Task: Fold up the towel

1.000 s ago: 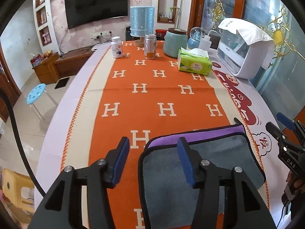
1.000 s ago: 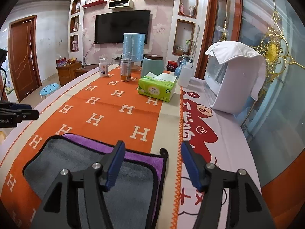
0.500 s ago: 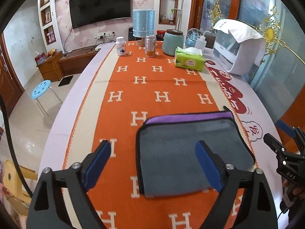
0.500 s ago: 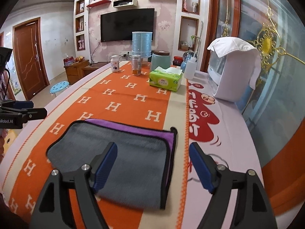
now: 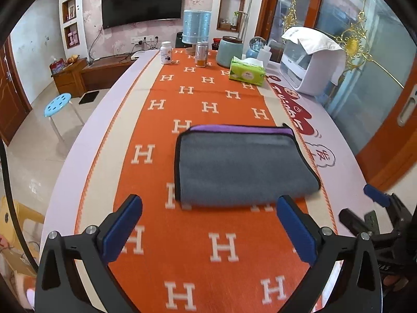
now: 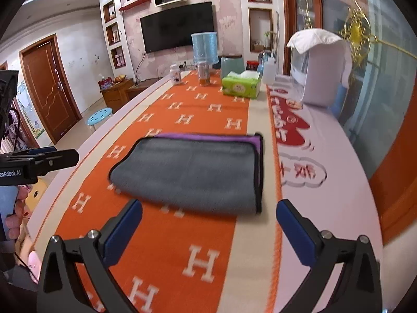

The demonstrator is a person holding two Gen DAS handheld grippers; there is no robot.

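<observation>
A grey towel (image 5: pixel 242 168) with a purple inner side and black trim lies folded flat on the orange H-pattern table runner (image 5: pixel 203 245). It also shows in the right wrist view (image 6: pixel 192 172). My left gripper (image 5: pixel 208 224) is wide open and empty, held above the runner short of the towel's near edge. My right gripper (image 6: pixel 208 224) is wide open and empty, also back from the towel's near edge. The right gripper shows at the right edge of the left wrist view (image 5: pixel 375 208). The left gripper shows at the left edge of the right wrist view (image 6: pixel 39 161).
At the table's far end stand a green tissue box (image 5: pixel 247 73), a can (image 5: pixel 201 54), a white pill bottle (image 5: pixel 166 52), a teal jar (image 5: pixel 229 52) and a white appliance (image 5: pixel 310 65). A blue stool (image 5: pixel 57 104) stands on the floor to the left.
Both grippers have opened wider and drawn back from the towel toward the near end of the table. The towel stays folded on the runner.
</observation>
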